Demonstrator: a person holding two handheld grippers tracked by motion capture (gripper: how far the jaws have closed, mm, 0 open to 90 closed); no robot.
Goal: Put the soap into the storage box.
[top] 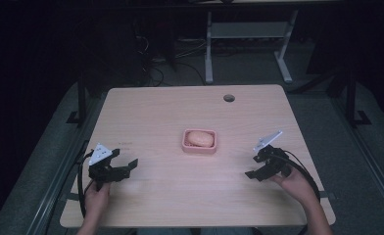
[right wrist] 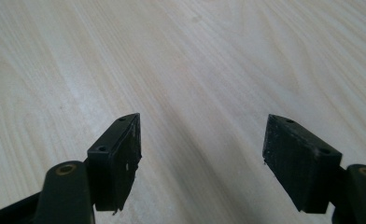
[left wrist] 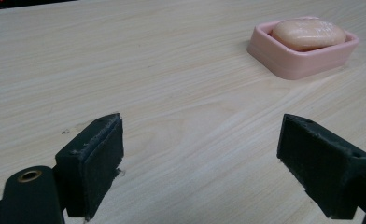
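In the high view, the left hand comes in at the lower left of the frame, holding the left gripper with its jaws spread wide. At the lower right, the right hand holds the right gripper, its jaws also wide apart and nothing between them.

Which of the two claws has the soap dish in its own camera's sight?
The left claw: its view shows the pink soap dish with the soap ahead, upper right. The right claw faces bare table.
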